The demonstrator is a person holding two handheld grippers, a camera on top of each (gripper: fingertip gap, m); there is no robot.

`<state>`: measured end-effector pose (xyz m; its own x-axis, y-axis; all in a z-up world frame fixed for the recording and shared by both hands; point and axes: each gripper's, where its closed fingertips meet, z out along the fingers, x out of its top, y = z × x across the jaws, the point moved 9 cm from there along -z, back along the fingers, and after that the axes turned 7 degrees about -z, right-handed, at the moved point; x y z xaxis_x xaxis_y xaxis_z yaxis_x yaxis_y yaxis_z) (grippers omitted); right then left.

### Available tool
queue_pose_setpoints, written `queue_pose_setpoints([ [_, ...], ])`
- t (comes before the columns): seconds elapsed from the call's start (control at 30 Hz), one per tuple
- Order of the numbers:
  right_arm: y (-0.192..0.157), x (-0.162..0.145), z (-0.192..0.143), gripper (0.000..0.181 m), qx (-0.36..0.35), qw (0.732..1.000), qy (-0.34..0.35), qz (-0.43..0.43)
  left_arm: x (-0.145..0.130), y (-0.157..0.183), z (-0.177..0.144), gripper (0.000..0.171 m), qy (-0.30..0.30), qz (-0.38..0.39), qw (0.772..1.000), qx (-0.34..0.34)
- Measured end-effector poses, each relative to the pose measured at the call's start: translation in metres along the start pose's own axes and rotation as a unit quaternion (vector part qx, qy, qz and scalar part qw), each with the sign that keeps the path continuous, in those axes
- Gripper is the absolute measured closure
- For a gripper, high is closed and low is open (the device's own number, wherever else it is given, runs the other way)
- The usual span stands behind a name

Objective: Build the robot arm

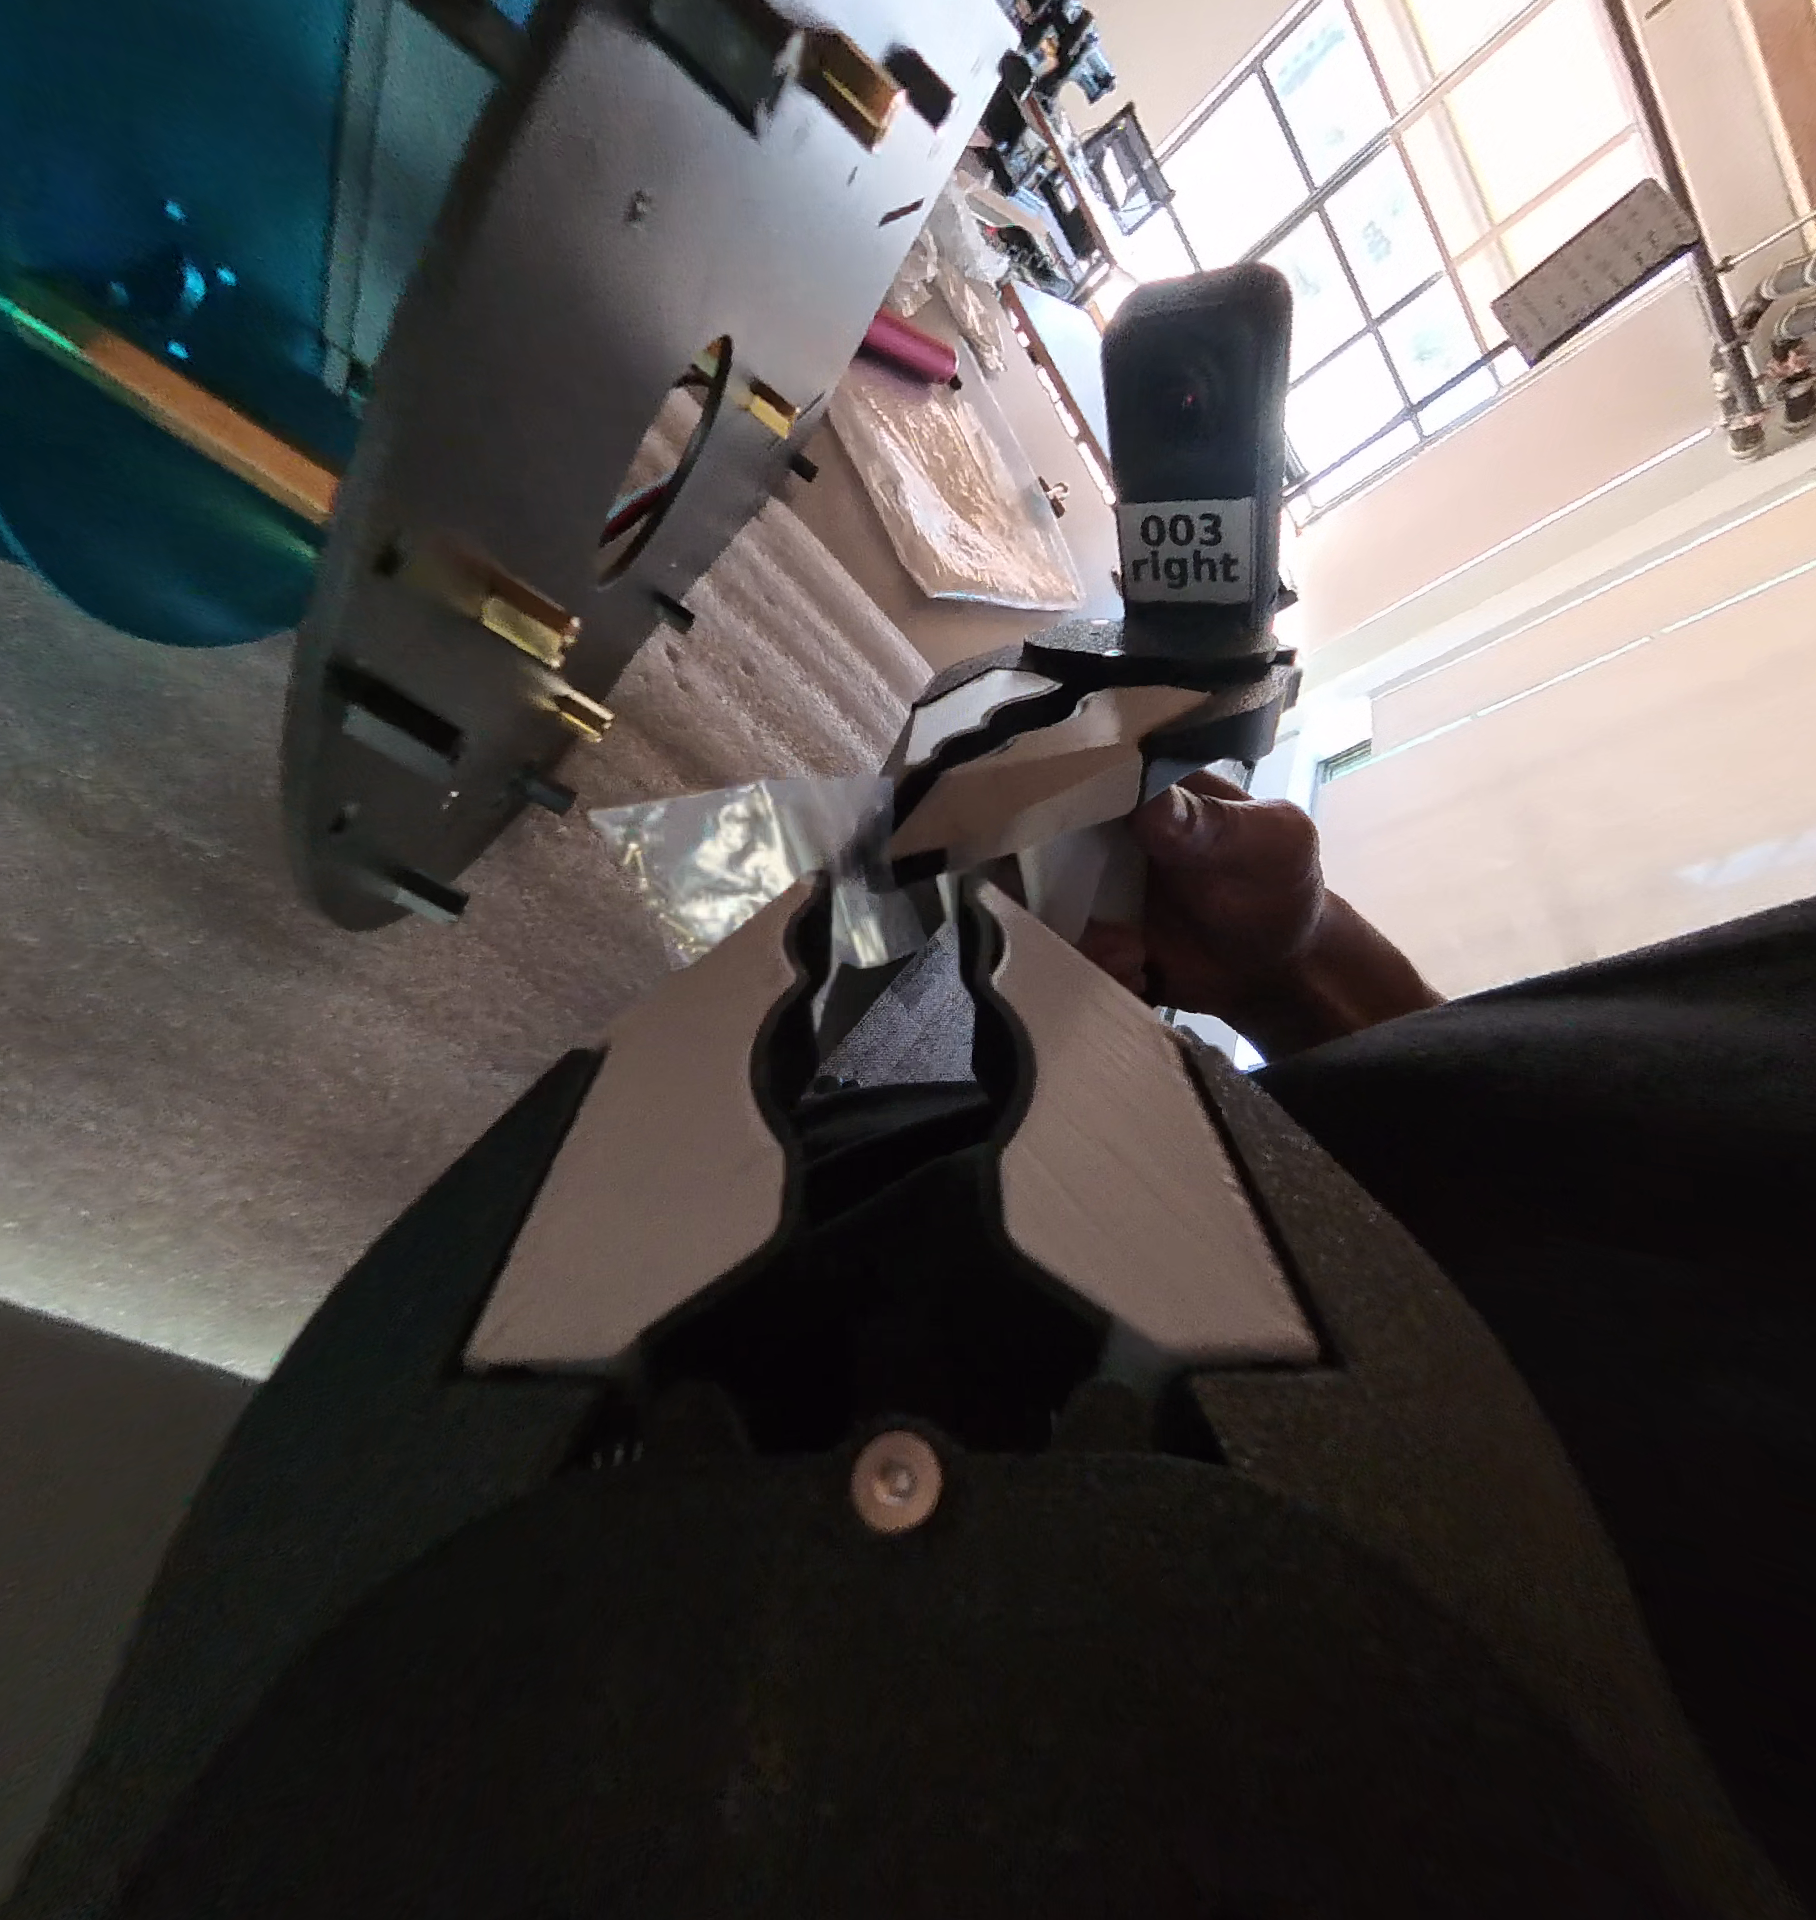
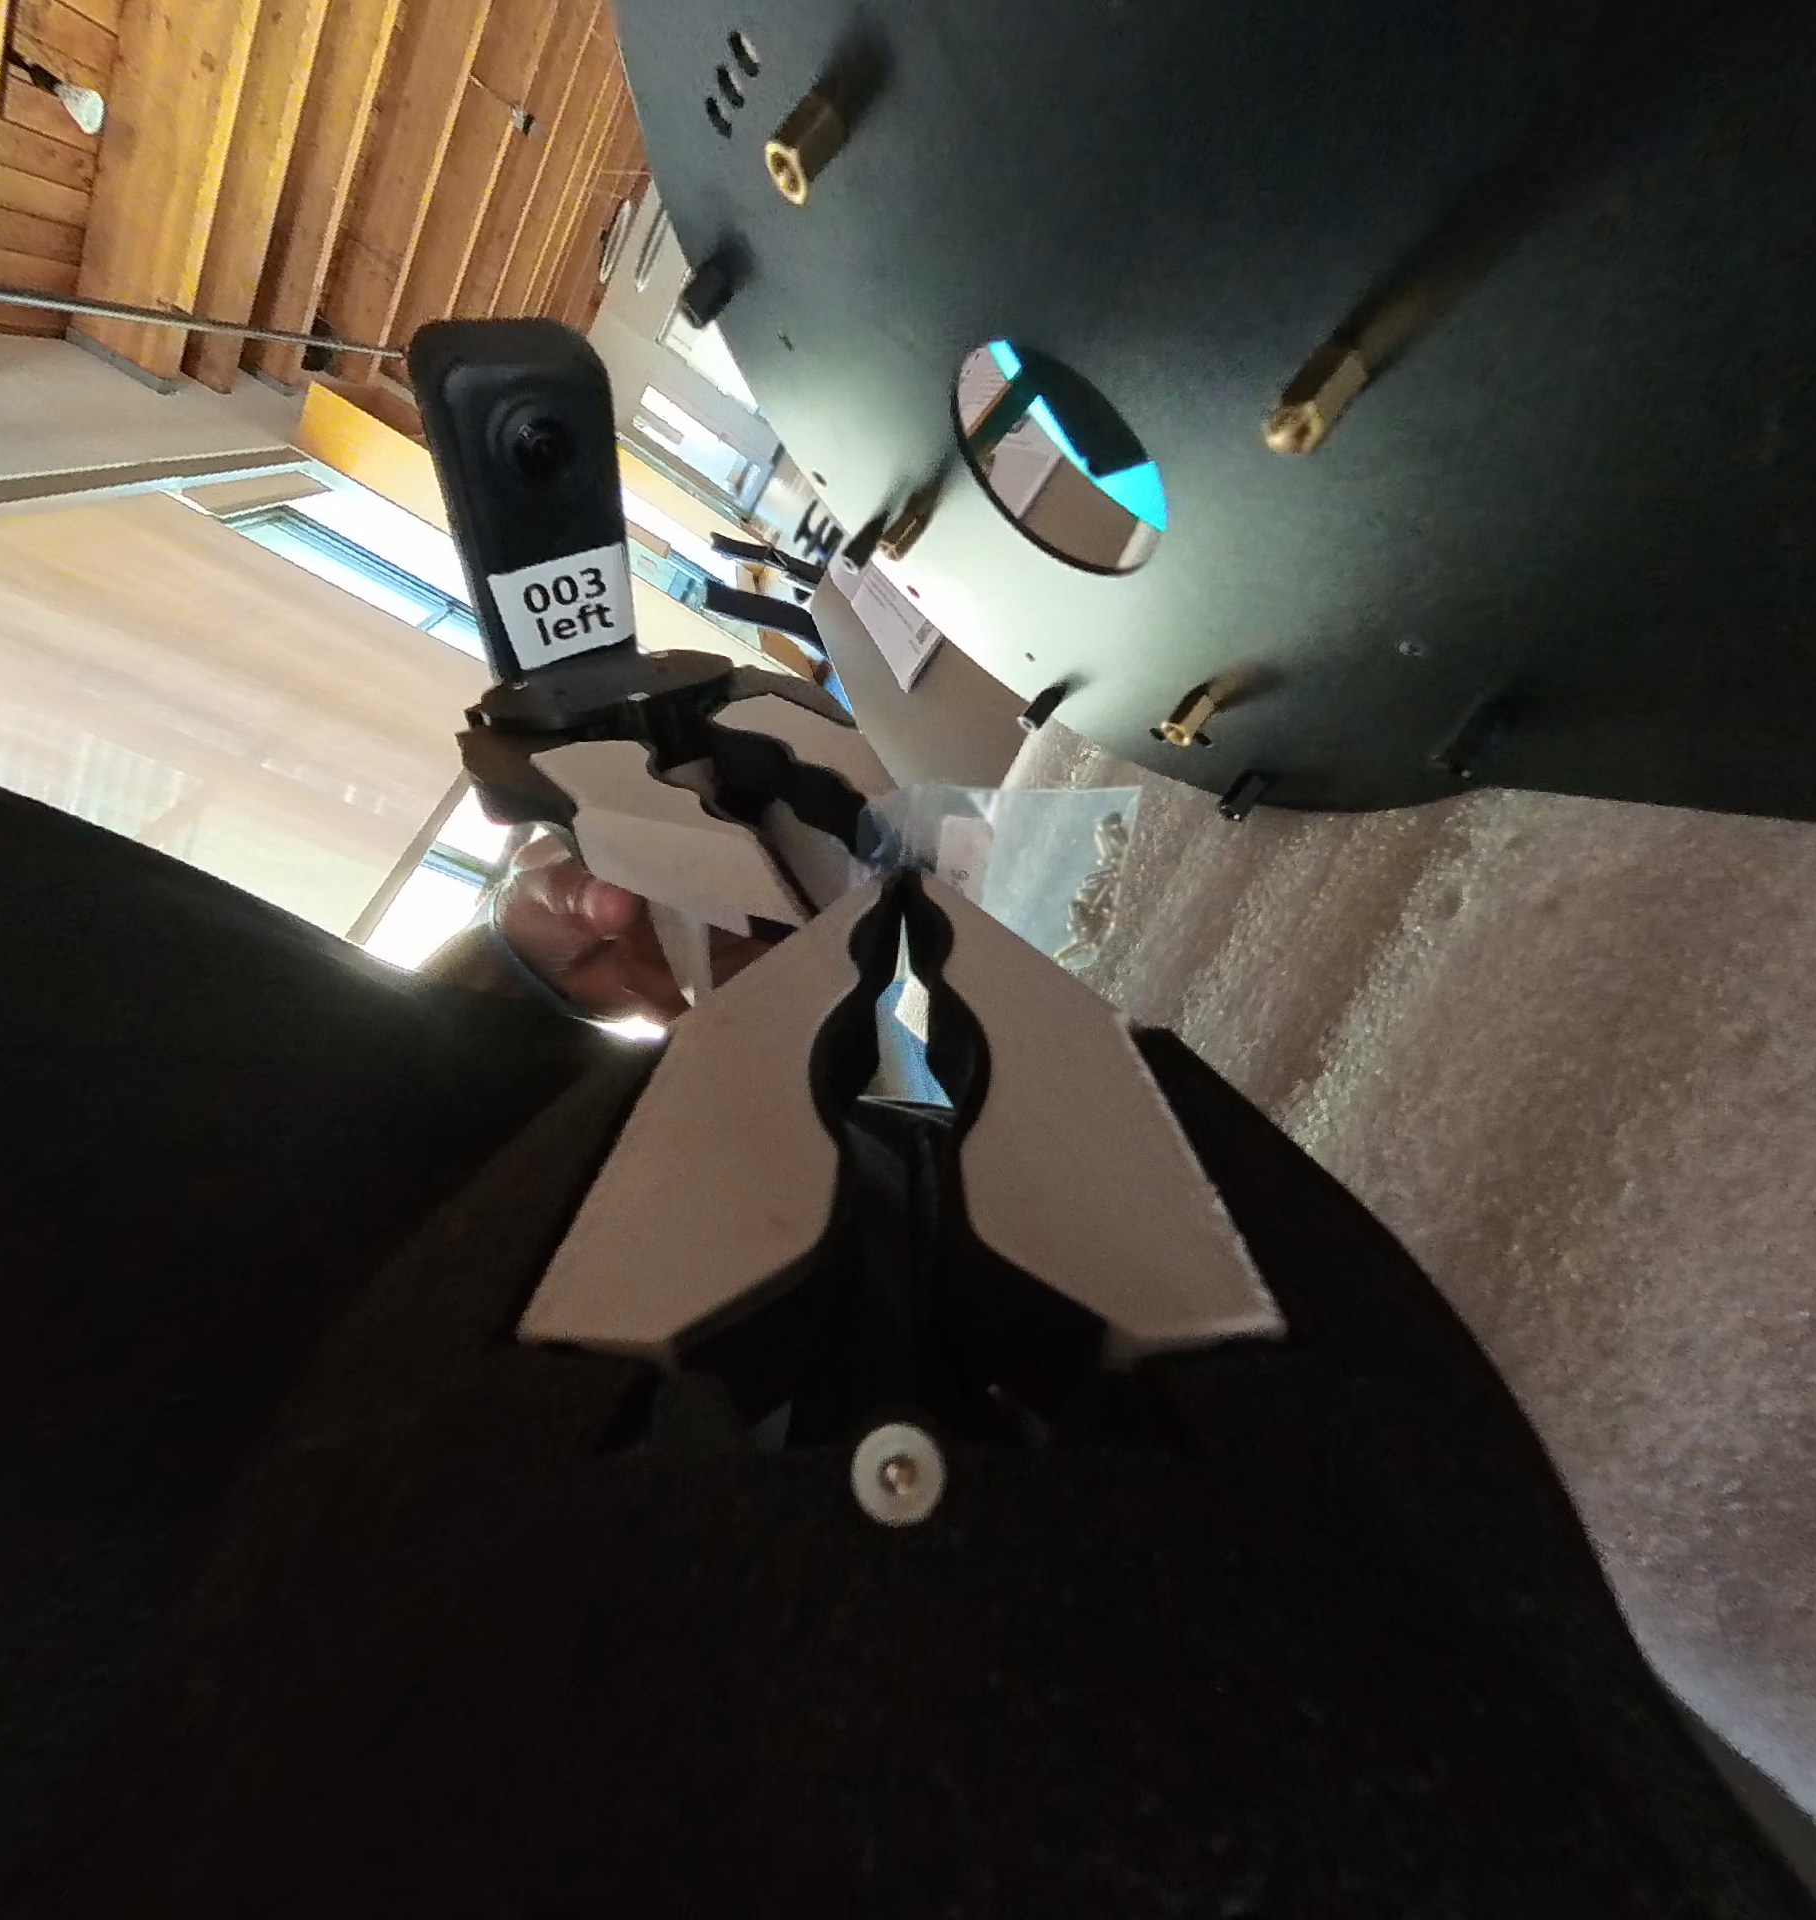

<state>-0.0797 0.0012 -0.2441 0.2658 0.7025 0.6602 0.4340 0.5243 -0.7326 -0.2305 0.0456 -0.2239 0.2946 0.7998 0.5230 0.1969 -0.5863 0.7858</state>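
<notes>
Left tool, fingers nearly together, pinches one edge of a small clear plastic bag of brass-coloured screws; right tool, fingers pressed close, pinches the same bag from the opposing side, tips of both tools almost touching. Each tool carries a black camera with a white label. Beneath the bag lies a pale foam-covered surface. Beyond stands a tilted grey round plate with brass standoffs and a central hole.
</notes>
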Motion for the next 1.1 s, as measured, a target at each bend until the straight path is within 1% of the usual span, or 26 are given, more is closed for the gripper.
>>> queue_pose_setpoints([
  [0.17,-0.001,0.001,0.000,0.181,-0.013,1.000,0.003,-0.002,0.001,-0.002,0.000,0.160,-0.005,0.007,1.000,0.008],
  [0.23,0.000,0.002,-0.002,0.181,-0.015,1.000,0.010,0.003,0.003,-0.003,-0.002,0.171,-0.003,0.012,1.000,0.013],
  [0.53,0.001,0.004,-0.003,0.181,-0.016,1.000,0.012,0.010,0.007,-0.002,0.003,0.171,-0.013,0.021,1.000,0.017],
  [0.6,0.001,0.005,-0.003,0.181,-0.016,1.000,0.008,0.010,0.006,-0.002,0.002,0.168,-0.013,0.014,1.000,0.008],
  [0.67,0.001,0.005,-0.003,0.181,-0.008,1.000,0.008,0.016,0.005,-0.004,0.001,0.171,-0.008,0.010,1.000,0.005],
  [0.77,0.001,0.004,-0.001,0.181,-0.017,1.000,0.005,0.013,0.004,-0.005,0.000,0.171,0.000,0.017,1.000,0.021],
  [0.83,0.003,0.005,0.000,0.181,-0.046,0.999,-0.004,0.011,0.004,-0.008,0.000,0.171,0.010,0.008,0.999,0.046],
  [0.9,0.006,0.004,0.001,0.181,-0.119,0.993,-0.023,0.015,0.005,-0.011,-0.002,0.171,0.023,0.005,0.995,0.092],
  [0.97,0.002,0.004,0.004,0.181,-0.161,0.986,-0.022,0.045,0.005,-0.012,-0.001,0.171,0.025,-0.004,0.993,0.116],
  [1.03,-0.004,0.002,0.008,0.181,-0.211,0.976,-0.051,0.028,0.001,-0.011,0.000,0.171,0.016,0.002,0.990,0.143],
  [1.1,-0.011,0.002,0.011,0.181,-0.253,0.964,-0.077,-0.011,-0.001,-0.010,0.001,0.171,0.008,0.002,0.988,0.156],
])
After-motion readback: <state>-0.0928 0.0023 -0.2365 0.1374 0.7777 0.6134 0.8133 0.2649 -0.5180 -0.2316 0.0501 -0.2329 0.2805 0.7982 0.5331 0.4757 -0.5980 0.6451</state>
